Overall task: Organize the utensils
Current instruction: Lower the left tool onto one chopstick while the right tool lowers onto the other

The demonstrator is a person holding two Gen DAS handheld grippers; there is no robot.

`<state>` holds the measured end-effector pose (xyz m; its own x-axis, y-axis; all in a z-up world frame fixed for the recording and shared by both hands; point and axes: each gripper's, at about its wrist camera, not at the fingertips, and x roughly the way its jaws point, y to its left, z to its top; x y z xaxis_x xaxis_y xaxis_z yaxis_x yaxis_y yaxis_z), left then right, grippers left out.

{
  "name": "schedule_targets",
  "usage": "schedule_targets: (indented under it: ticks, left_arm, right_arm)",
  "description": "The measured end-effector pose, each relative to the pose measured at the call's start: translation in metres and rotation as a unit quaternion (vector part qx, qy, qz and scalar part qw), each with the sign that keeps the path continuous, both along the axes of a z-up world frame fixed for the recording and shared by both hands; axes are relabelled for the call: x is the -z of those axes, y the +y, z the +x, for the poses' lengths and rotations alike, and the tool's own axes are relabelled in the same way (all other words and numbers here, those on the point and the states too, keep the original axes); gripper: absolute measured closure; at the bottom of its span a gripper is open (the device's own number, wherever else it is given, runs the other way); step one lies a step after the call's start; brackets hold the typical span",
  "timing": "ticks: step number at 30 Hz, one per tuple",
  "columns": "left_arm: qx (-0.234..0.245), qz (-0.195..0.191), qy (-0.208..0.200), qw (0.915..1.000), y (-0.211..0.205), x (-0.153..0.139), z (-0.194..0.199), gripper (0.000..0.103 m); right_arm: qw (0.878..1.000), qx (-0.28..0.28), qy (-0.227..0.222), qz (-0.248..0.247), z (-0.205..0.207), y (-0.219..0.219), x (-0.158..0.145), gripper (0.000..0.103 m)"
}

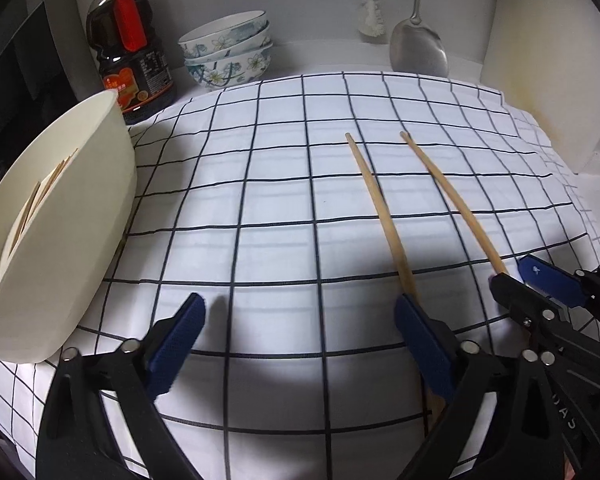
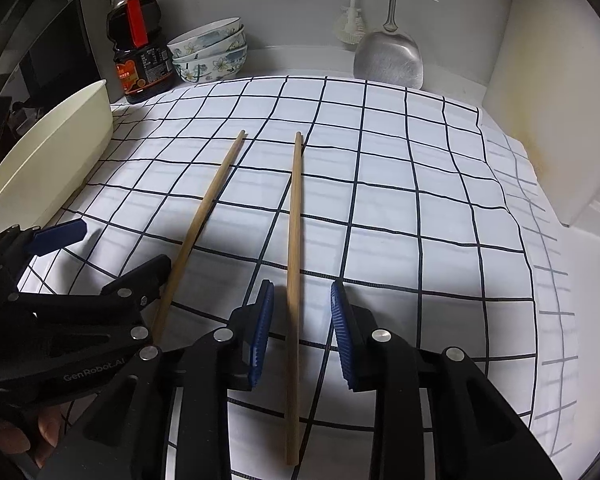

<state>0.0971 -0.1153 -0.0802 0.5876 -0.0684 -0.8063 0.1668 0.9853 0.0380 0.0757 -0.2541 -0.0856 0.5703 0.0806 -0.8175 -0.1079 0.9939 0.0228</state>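
Note:
Two wooden chopsticks lie nearly parallel on the checked cloth. The left chopstick runs under the right finger of my left gripper, whose jaws stand wide open with only cloth between them. The right chopstick lies between the pads of my right gripper. A gap shows on both sides of it, so that gripper is open. A cream bin at the left holds several chopsticks.
At the back stand a dark sauce bottle, stacked floral bowls, a metal spatula and a white brush. A wall panel closes the right side. A hand shows at the lower left.

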Motion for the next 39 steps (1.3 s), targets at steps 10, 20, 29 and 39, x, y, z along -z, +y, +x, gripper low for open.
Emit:
schedule_targets:
  ticks: [10, 20, 29, 39]
  left_arm:
    - [0.010, -0.031, 0.014, 0.9994, -0.008, -0.004, -0.004, 0.039]
    - [0.023, -0.056, -0.010, 0.9981, -0.008, -0.017, -0.010, 0.026]
    - [0.031, -0.039, 0.000, 0.9987, -0.021, -0.010, -0.009, 0.015]
    - [0.022, -0.030, 0.020, 0.9991, -0.025, 0.001, -0.003, 0.008]
  right_arm:
    - [1.000, 0.001, -0.002, 0.009, 0.002, -0.002, 0.000, 0.088]
    - [1.000, 0.008, -0.003, 0.010, 0.001, -0.009, 0.000, 0.088]
    - [1.000, 0.023, -0.002, 0.021, -0.001, -0.026, 0.000, 0.088]
    - [1.000, 0.016, -0.005, 0.018, -0.002, -0.030, 0.000, 0.076]
